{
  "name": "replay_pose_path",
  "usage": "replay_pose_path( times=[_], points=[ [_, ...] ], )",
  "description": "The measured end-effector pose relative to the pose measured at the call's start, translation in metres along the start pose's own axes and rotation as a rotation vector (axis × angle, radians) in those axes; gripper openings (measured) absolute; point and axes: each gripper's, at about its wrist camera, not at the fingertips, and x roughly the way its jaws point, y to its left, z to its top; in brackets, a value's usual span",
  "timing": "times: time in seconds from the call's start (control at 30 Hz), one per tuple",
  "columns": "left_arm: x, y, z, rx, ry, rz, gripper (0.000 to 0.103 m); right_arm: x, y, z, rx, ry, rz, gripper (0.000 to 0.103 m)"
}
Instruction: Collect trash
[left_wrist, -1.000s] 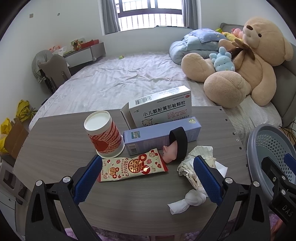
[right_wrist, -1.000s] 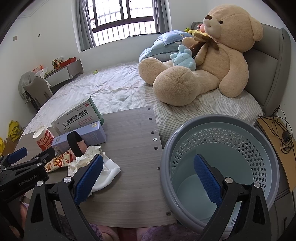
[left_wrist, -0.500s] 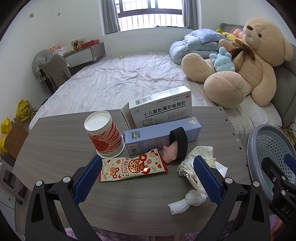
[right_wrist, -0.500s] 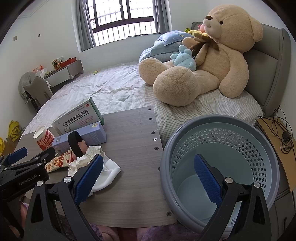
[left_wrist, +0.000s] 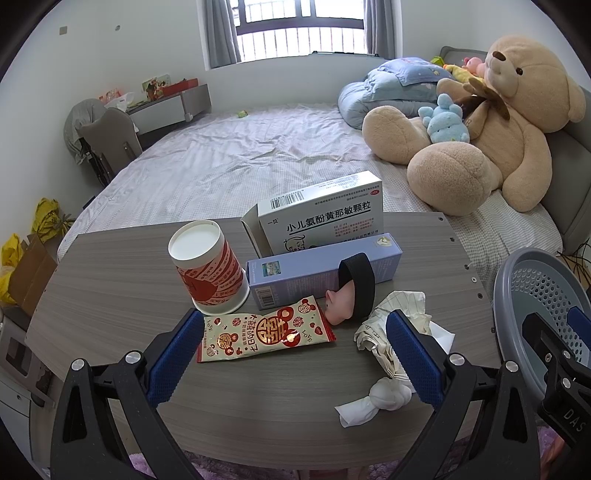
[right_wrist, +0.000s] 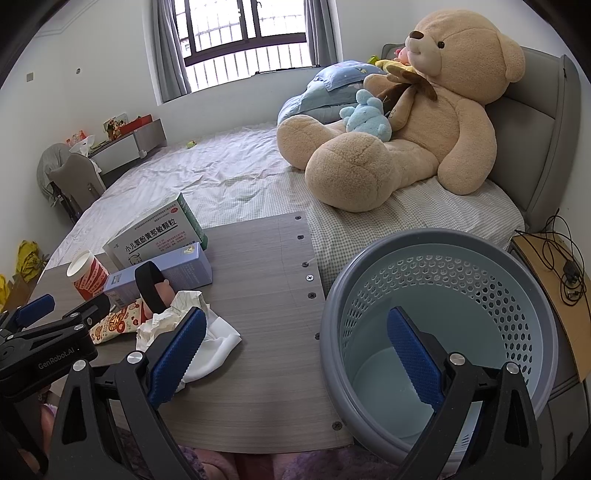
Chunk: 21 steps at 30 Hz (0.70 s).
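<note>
left gripper (left_wrist: 286, 354): jaws wide apart, empty, low over the table (left_wrist: 110, 266)
snack wrapper (left_wrist: 264, 334): flat between the jaws
crumpled paper (left_wrist: 399, 332): touching right finger
cup (left_wrist: 208, 266): upside down
basket (left_wrist: 535, 291): right edge

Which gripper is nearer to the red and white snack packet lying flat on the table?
Left. The left gripper hangs open just in front of the red and white snack packet. The right gripper is open farther away, beside the grey perforated plastic basket.

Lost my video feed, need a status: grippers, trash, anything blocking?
Left gripper open, empty, over table. Right gripper open, empty, beside basket. Snack wrapper, crumpled tissue uncollected. Nothing blocking.
</note>
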Motion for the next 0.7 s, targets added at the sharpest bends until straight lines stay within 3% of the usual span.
replay_pose_path(
  times=[0.7],
  points=[
    [0.0013, 0.0094, 0.0007, -0.001, 0.001, 0.021, 0.097, 0.0029, 0.0000, -0.0004, -0.004, 0.010, 0.008, 0.094]
  ],
)
